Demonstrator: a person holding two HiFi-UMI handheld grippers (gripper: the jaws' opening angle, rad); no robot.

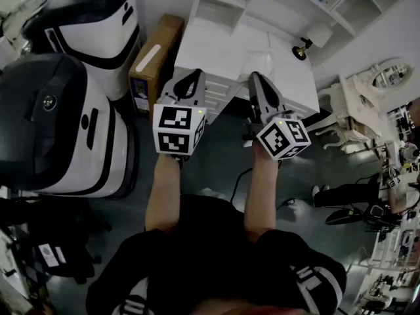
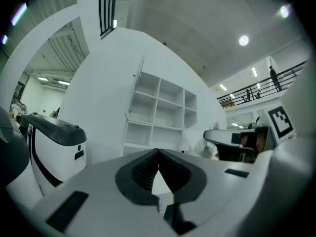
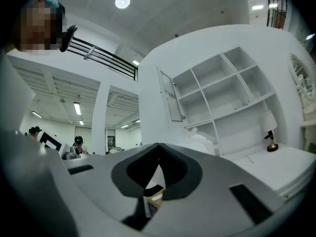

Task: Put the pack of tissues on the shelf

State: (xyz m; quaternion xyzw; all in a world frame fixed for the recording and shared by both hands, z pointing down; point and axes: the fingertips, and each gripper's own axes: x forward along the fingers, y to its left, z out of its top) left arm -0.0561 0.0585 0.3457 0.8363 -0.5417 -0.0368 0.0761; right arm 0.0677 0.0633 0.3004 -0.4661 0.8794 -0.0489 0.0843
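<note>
The pack of tissues (image 1: 258, 63) is a white crumpled bundle lying on the white desk (image 1: 216, 44) below the white open shelf (image 1: 262, 2). It also shows in the left gripper view (image 2: 197, 142) and the right gripper view (image 3: 200, 136), in front of the shelf's cubbies (image 2: 163, 110) (image 3: 222, 93). My left gripper (image 1: 194, 77) (image 2: 158, 152) and right gripper (image 1: 257, 79) (image 3: 159, 146) are held side by side at the desk's near edge, pointing toward the shelf. Both have their jaws together with nothing between them. The pack lies just beyond the right gripper's tip, untouched.
A cardboard box (image 1: 156, 58) leans left of the desk. Two large white-and-black machines (image 1: 59, 123) (image 1: 92, 18) stand at the left. A small lamp (image 1: 303, 48) sits on the desk's right end. White ornate furniture (image 1: 367, 97) stands at the right; a cable (image 1: 239, 182) runs on the floor.
</note>
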